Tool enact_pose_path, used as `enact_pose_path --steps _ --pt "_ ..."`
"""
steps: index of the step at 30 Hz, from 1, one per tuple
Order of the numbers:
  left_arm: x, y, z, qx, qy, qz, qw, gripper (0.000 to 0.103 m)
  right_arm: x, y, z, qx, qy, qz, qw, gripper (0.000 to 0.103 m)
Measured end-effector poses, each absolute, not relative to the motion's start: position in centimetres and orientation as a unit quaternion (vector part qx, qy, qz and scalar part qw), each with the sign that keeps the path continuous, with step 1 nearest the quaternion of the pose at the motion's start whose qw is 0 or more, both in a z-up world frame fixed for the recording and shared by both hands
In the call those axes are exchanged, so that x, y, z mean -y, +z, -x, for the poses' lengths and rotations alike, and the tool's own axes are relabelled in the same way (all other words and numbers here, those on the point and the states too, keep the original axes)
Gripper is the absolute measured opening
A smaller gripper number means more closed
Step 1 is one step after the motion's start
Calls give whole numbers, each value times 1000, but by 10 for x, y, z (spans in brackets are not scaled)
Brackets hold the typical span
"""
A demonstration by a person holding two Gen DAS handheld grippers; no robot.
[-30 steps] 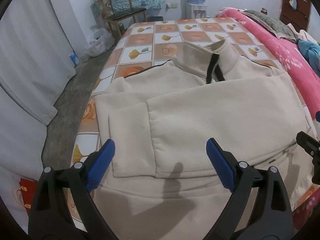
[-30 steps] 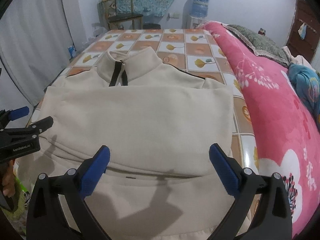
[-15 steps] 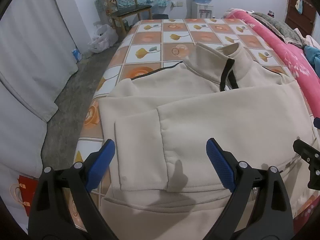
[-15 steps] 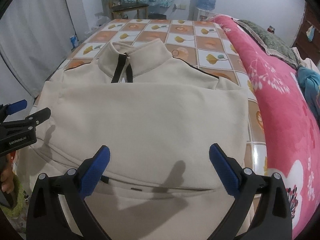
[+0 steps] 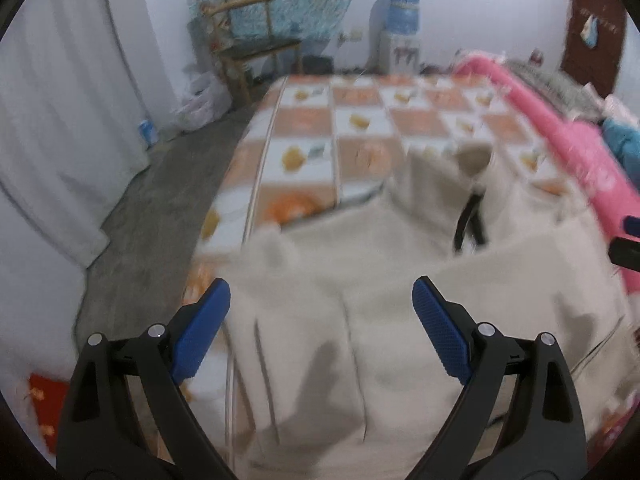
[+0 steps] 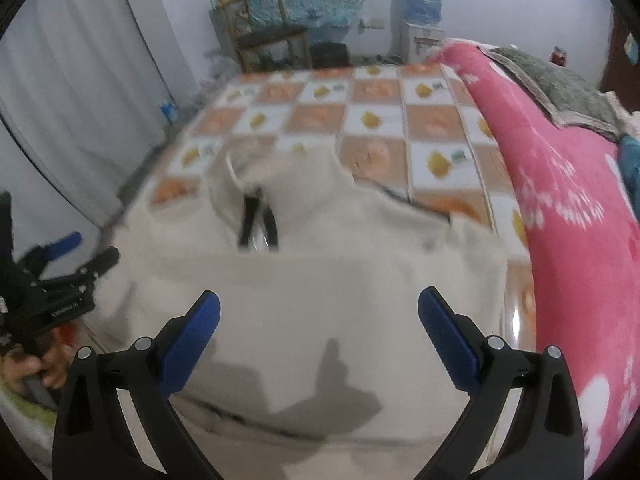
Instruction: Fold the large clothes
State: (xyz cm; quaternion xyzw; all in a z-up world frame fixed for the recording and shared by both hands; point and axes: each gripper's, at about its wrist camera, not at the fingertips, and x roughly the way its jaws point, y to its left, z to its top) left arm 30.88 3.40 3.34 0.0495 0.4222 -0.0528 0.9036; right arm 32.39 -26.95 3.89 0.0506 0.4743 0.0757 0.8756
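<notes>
Your left gripper (image 5: 321, 322) and right gripper (image 6: 319, 332) are both spread wide, holding nothing, just above the cream jacket (image 6: 320, 280) on the bed (image 6: 376, 120) in front

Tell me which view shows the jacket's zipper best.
Right wrist view: the black zipper sits near centre, below the cream jacket collar. The left wrist view shows it further right, equally blurred.

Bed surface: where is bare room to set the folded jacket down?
Free: the checkered sheet beyond the jacket collar, toward the chair. Crowded: the pink blanket fills the right side; the jacket covers the near part under both open tongs.
</notes>
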Motion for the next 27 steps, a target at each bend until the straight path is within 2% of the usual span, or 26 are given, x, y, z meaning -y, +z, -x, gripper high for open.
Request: enact_pose_path --steps 3,7,8,12,16,17,18,19,20,21,23,27 --pt "-40 50 -346 -421 -115 8 900 89 275 50 -362 -469 100 -58 876 97" --pt "-31 45 -400 -434 -162 54 885 88 277 42 -422 -481 118 -76 865 96" --pt "-24 39 -421 -446 -180 69 874 81 278 36 -440 -489 124 -88 859 97" --pt "3 13 -469 -478 -184 70 856 70 278 10 -497 -515 141 -129 835 96" --pt "25 -28 -509 -528 -186 78 825 54 285 -25 -537 -546 127 -172 810 87" --pt "26 -36 -514 -537 -185 83 819 47 286 -38 -544 -557 130 -186 799 82" --pt "27 -44 -518 -546 -187 92 811 46 287 -45 -545 -565 128 -193 792 79" --pt "27 -51 -521 -554 -189 101 804 38 287 -51 -546 -573 128 -196 785 64" --pt "27 -55 -520 -559 -193 111 798 25 287 -57 -545 -579 132 -199 779 51" --pt "26 -54 -520 -559 -200 113 796 19 287 -59 -541 -582 137 -200 776 46" --pt "28 -45 -511 -546 -214 100 804 6 286 -52 -528 -569 157 -191 784 26" --pt "25 -5 -479 -503 -250 87 823 5 285 -23 -498 -539 190 -153 806 20"
